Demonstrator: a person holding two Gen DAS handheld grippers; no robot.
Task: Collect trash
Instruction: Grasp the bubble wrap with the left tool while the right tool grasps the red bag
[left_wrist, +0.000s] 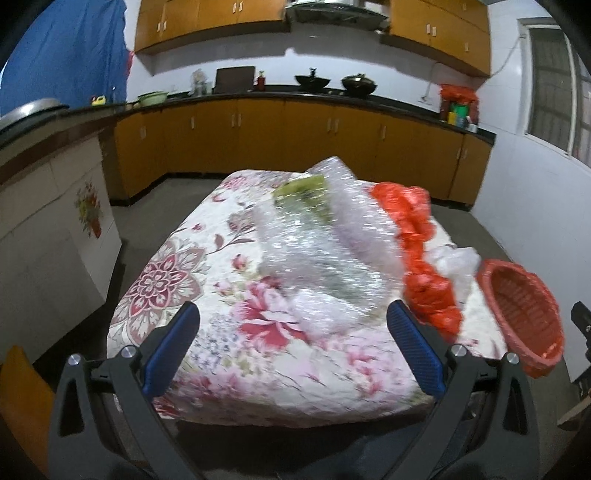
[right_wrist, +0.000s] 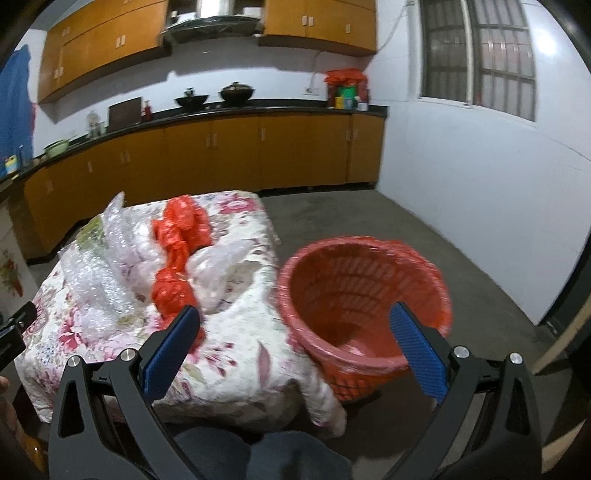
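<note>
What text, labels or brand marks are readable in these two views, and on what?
None readable in either view.
yellow bottle on the counter: label too small and blurred.
green and yellow containers under the red bag: print blurred, unreadable.
red basket, bubble wrap, red plastic bags: no visible print.

Glossy bubble wrap (left_wrist: 325, 254), woven plastic basket (right_wrist: 354, 295)

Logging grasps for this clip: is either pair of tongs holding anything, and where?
Nothing held. Left tongs and right tongs both gape open, empty.
</note>
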